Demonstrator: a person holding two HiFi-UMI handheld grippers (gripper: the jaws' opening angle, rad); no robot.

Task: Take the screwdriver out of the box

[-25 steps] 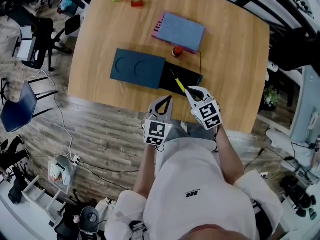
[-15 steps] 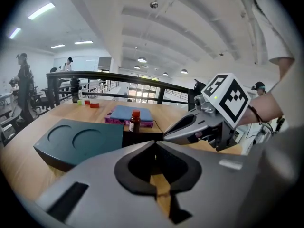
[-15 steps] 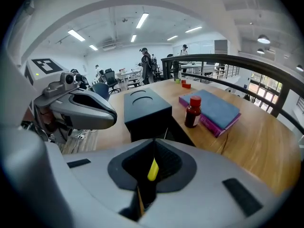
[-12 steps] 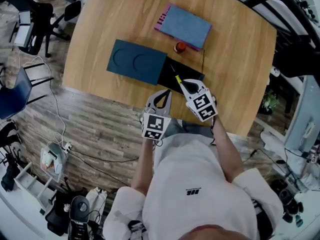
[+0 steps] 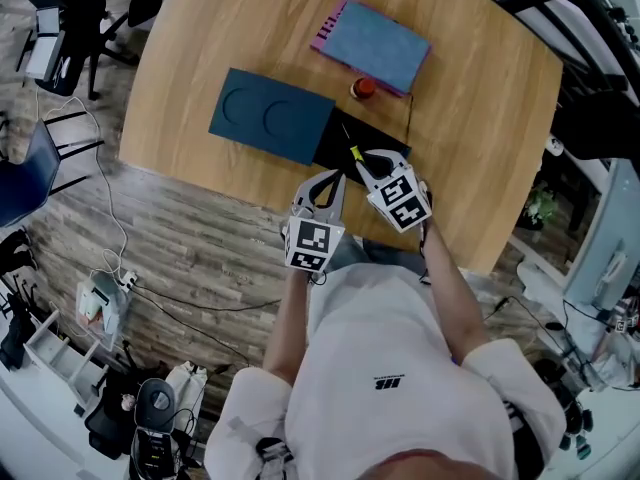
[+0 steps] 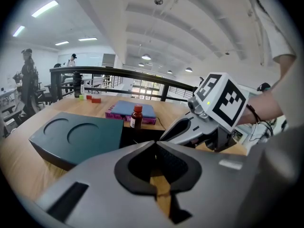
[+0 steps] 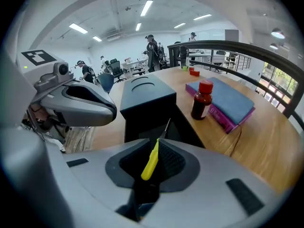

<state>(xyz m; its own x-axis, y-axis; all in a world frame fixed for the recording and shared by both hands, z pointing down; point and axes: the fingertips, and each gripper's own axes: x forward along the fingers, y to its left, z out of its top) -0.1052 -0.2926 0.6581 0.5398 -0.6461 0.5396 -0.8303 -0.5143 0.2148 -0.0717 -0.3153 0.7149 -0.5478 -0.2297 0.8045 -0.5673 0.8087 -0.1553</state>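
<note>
The screwdriver point(image 7: 151, 161) has a yellow handle and a thin metal shaft. My right gripper point(image 7: 158, 140) is shut on the handle, and the shaft points out past the jaw tips toward the open black box point(image 7: 142, 122). In the head view the screwdriver point(image 5: 354, 155) and right gripper point(image 5: 368, 162) are over the near part of the black box point(image 5: 385, 146). My left gripper point(image 5: 327, 188) hangs beside it at the table's near edge. Its jaws point(image 6: 155, 142) are shut with nothing between them.
A dark teal lid point(image 5: 270, 118) with two round dents lies left of the box on the wooden table point(image 5: 200, 68). Behind the box stand a red-capped brown bottle point(image 5: 362, 88) and a blue and purple book point(image 5: 375, 46). A thin cable point(image 5: 408, 118) runs past the box.
The right gripper with the screwdriver has shifted slightly further over the black box. The left gripper has hardly moved. The head camera has drifted.
</note>
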